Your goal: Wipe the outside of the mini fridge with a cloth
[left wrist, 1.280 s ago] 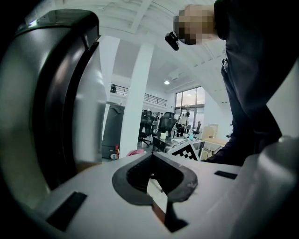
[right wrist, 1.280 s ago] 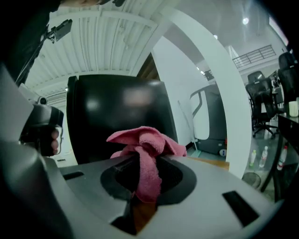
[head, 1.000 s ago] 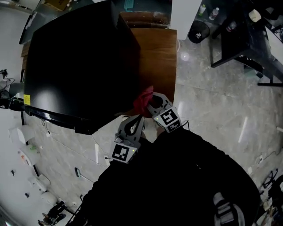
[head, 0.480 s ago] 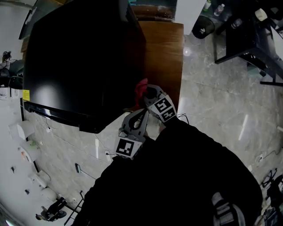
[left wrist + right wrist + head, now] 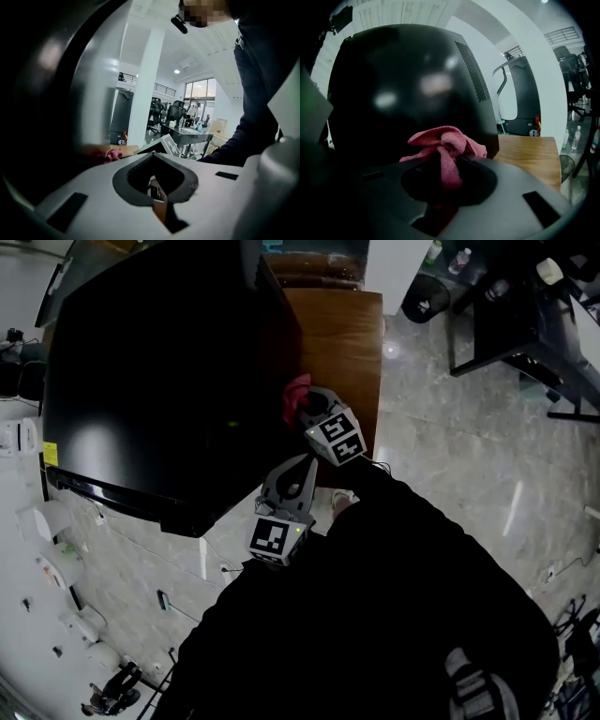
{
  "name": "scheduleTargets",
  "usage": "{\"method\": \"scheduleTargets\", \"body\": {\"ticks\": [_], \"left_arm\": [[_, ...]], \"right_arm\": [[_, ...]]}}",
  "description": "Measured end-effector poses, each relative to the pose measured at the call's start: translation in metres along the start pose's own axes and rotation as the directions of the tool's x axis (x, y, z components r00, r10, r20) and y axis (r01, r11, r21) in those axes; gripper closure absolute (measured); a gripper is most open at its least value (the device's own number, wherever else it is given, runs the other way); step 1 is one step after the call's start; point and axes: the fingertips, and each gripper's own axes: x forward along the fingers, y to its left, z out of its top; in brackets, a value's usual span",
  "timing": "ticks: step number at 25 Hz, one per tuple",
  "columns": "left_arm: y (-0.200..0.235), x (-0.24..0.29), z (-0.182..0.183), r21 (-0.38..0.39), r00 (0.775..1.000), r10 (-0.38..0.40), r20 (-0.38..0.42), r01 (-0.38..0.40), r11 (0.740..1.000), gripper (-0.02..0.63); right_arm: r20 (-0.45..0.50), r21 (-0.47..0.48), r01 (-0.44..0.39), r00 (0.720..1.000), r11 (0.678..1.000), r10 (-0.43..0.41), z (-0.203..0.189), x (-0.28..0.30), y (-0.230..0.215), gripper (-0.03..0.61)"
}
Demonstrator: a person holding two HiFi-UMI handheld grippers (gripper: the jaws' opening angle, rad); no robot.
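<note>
Right hand-held gripper clamped on a bunched pink-red cloth, folds spilling up over the closed jaws. Cloth at the right side wall of the black mini fridge, low down and close above the wooden tabletop; actual contact with the wall not clear from either view. Fridge glossy, with a vent grille near the upper rear edge in the right gripper view; standing on the tabletop and filling most of its left part. Left hand-held gripper closed on nothing, jaws together, held just beside the right one near the tabletop's near edge, apart from the fridge. From the left gripper view: dark fridge wall at the left, a scrap of the cloth beyond the jaws. Grey stone floor to the right, a dark bin and a black desk frame farther off.
</note>
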Motion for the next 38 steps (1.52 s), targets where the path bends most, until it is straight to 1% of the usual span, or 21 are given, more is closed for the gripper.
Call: {"method": "scheduleTargets", "body": {"ticks": [6, 10, 13, 18, 21, 23, 26, 29, 31, 35, 38], "left_arm": [[0.006, 0.033, 0.02, 0.005, 0.999, 0.042, 0.032, -0.042, 0.999, 0.607], [0.009, 0.041, 0.031, 0.004, 0.997, 0.052, 0.054, -0.052, 0.999, 0.607], [0.01, 0.044, 0.036, -0.01, 0.996, 0.062, 0.067, -0.062, 0.998, 0.607], [0.005, 0.041, 0.04, -0.027, 0.995, 0.049, 0.082, -0.047, 0.999, 0.607], [0.001, 0.027, 0.041, -0.021, 0.996, 0.025, 0.089, -0.023, 1.0, 0.607], [0.0, 0.013, 0.041, -0.019, 0.996, 0.006, 0.094, -0.004, 1.0, 0.607], [-0.007, -0.017, 0.04, -0.027, 0.994, -0.033, 0.107, 0.036, 0.999, 0.607], [-0.012, -0.054, 0.034, -0.045, 0.989, -0.065, 0.131, 0.072, 0.996, 0.607], [-0.011, -0.084, 0.028, -0.061, 0.986, -0.068, 0.154, 0.078, 0.995, 0.607], [0.012, -0.153, 0.017, -0.126, 0.981, -0.056, 0.184, 0.08, 0.989, 0.607], [0.03, -0.211, 0.01, -0.148, 0.981, -0.042, 0.188, 0.071, 0.986, 0.607]], "right_arm": [[-0.008, -0.038, 0.028, 1.0, 0.999, -0.028, 0.018, 0.021, -0.047, 0.506], [-0.02, -0.058, 0.038, 0.999, 0.998, -0.039, 0.03, 0.036, -0.069, 0.506], [-0.033, -0.05, 0.045, 0.998, 0.998, -0.047, 0.037, 0.046, -0.087, 0.506], [-0.043, -0.048, 0.081, 0.996, 0.996, -0.083, 0.045, 0.059, -0.114, 0.509], [-0.051, -0.046, 0.102, 0.993, 0.994, -0.104, 0.05, 0.064, -0.124, 0.509], [-0.042, -0.06, 0.121, 0.991, 0.991, -0.124, 0.058, 0.061, -0.123, 0.508], [0.029, -0.054, 0.123, 0.992, 0.991, -0.121, 0.081, 0.033, -0.098, 0.505], [0.122, -0.08, 0.091, 0.989, 0.993, -0.081, 0.109, -0.013, -0.05, 0.505], [0.164, -0.102, 0.067, 0.985, 0.992, -0.05, 0.12, -0.048, -0.011, 0.505], [0.207, -0.121, 0.04, 0.978, 0.992, -0.014, 0.124, -0.11, 0.073, 0.505], [0.194, -0.129, 0.027, 0.981, 0.991, -0.001, 0.115, -0.14, 0.146, 0.5]]}}
